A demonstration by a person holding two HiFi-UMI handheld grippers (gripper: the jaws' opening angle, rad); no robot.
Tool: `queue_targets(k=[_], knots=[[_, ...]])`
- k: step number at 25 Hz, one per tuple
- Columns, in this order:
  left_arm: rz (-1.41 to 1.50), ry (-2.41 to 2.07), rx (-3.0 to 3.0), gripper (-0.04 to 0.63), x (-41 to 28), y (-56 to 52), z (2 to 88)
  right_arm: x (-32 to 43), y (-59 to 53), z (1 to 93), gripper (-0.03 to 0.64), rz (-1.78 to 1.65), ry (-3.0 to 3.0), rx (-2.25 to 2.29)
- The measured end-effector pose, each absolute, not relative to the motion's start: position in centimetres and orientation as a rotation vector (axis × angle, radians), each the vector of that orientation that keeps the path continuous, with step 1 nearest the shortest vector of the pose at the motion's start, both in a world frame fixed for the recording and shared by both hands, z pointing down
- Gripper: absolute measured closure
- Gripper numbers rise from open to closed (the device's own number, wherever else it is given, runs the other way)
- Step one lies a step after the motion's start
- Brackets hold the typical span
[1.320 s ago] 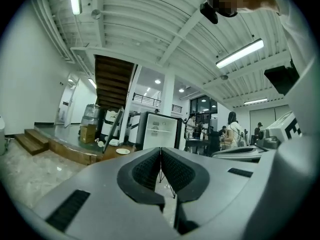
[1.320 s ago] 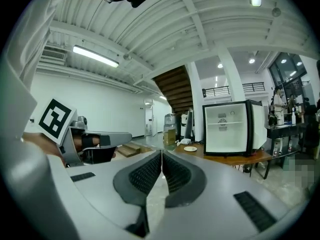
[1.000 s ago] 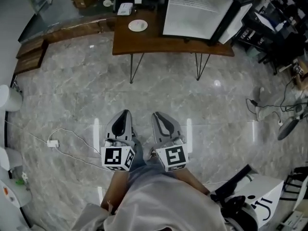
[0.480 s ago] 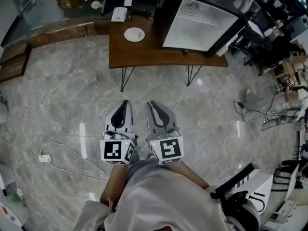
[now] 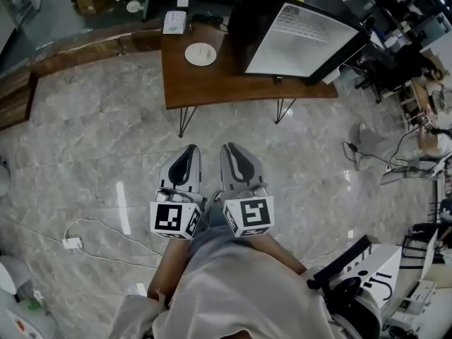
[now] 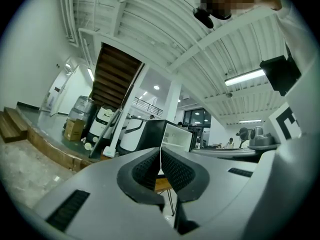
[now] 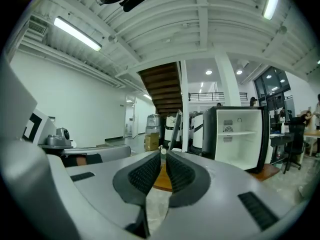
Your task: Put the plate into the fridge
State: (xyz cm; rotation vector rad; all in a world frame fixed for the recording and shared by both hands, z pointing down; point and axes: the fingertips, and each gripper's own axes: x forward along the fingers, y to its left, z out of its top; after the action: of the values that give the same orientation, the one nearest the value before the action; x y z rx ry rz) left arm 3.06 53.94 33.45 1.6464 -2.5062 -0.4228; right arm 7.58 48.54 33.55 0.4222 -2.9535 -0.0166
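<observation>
A white plate (image 5: 200, 54) lies on the left part of a wooden table (image 5: 212, 83) at the top of the head view. To its right on the table stands a small black fridge (image 5: 300, 37) with its door open and its white inside showing (image 7: 240, 134). My left gripper (image 5: 189, 151) and right gripper (image 5: 230, 149) are held side by side over the floor, well short of the table, both pointing toward it. Both are shut with nothing between the jaws. The left gripper (image 6: 160, 156) and the right gripper (image 7: 163, 156) show their pads meeting.
Grey marble floor (image 5: 106, 154) lies between me and the table. A white cable with a plug (image 5: 70, 242) trails at the lower left. A white box (image 5: 174, 21) sits at the table's back edge. Cables and a fan (image 5: 367, 143) clutter the right; a white machine (image 5: 367, 288) stands at the lower right.
The table, plate and fridge have come nearer and shifted in the head view. Both grippers stayed shut and side by side, carried forward together over the floor.
</observation>
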Motion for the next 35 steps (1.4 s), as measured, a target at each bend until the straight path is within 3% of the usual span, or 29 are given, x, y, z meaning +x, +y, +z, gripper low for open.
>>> queue_targets(k=[11,25,35], knots=[[-0.330,-2.501,1.638,0.575,-5.3,45.6,36.1,-1.0,39.1,36.3,0.595,0.077,-2.977,0.451],[-0.234,-2.480,1.659,0.575,-22.3,18.3,35.6,-18.3,12.9,35.8,0.595,0.162,-2.976,0.402],[-0.141,-2.484,1.574,0.574,-31.4,11.1,39.4,-24.6,4.1,41.0,0.595,0.264,-2.889,0.404]])
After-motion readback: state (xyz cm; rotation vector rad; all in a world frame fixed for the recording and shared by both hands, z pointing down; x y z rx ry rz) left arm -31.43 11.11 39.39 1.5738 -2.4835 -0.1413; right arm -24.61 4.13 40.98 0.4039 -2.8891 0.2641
